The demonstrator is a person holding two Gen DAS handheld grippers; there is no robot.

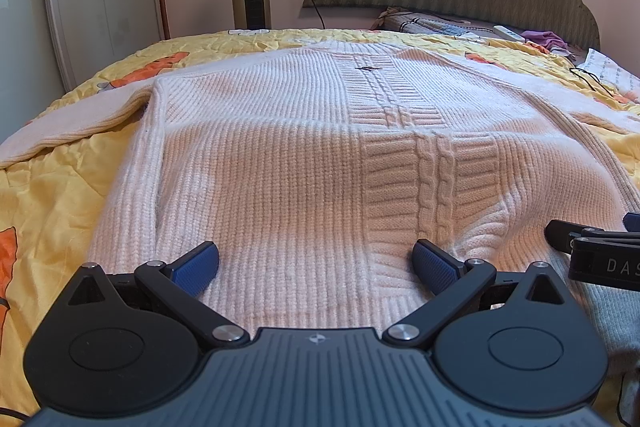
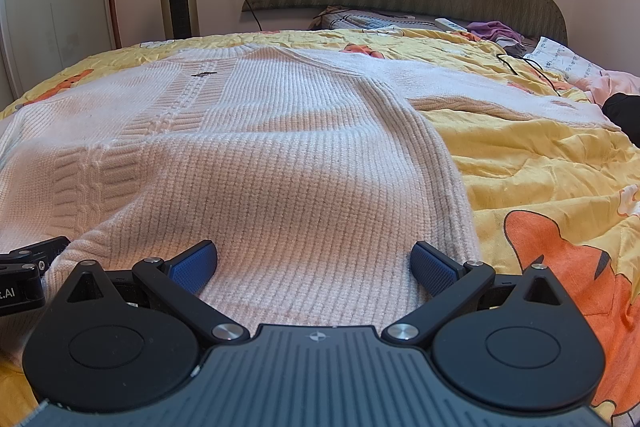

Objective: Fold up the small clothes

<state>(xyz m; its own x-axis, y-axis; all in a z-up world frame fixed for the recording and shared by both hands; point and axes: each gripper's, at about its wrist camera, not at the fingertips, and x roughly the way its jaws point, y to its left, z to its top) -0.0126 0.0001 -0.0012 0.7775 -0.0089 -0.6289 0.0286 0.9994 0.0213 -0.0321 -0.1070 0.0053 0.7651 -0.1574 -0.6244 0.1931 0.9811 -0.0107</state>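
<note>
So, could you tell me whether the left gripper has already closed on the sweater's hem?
No, the left gripper is open, its pads spread wide over the sweater.

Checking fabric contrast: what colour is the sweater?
Pale cream-pink ribbed knit sweater, clearest in the left wrist view.

You can read "DAS" on the right gripper (image 1: pixel 600 255) beside the sweater (image 1: pixel 304 155), and ".AI" on the left gripper (image 2: pixel 24 279).
</note>
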